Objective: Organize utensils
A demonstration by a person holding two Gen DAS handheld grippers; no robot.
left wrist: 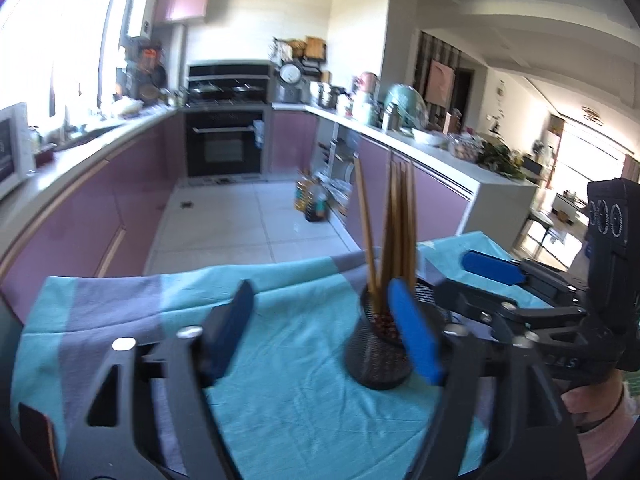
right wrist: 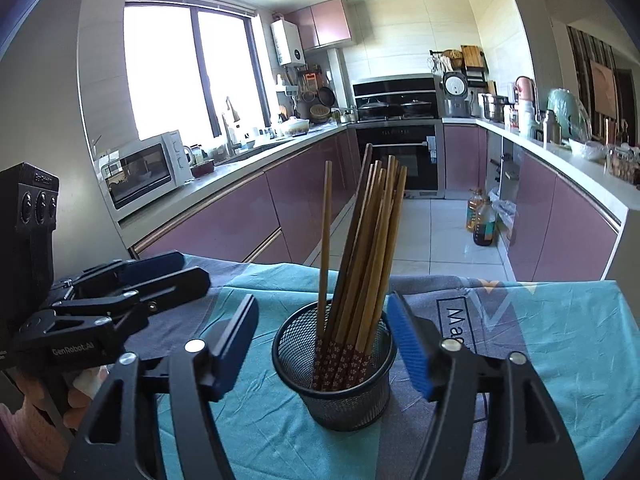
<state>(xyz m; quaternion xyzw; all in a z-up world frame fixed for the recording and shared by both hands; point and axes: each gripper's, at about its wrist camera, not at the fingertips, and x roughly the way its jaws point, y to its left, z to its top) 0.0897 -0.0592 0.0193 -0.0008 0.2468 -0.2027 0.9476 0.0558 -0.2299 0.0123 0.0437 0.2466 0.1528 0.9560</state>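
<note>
Teal-grey tablecloth [right wrist: 560,344] bears mesh holder [right wrist: 344,392].

Landmark: built-in oven [right wrist: 404,156], black, set in the far wall of the kitchen.
Hob: directly above the oven, with dark pans [right wrist: 374,105] on it.
Microwave [right wrist: 146,170]: white, on the tabletop well left of the oven, under the window [right wrist: 192,72].
Sink tap [right wrist: 229,128]: between microwave and oven, along the left run.
Water heater [right wrist: 287,42]: white box on the wall, up and left of the oven.
Rice cooker [right wrist: 456,94]: just right of the oven, at hob height.
Oil bottles [right wrist: 482,222]: on the floor, right of the oven and nearer the camera.
Cabinet fronts [right wrist: 224,220]: mauve, on both sides of the oven.
Cloth [right wrist: 560,340]: teal and grey, nearest of all, far from the oven; its printed lettering is probably cut off.
</note>
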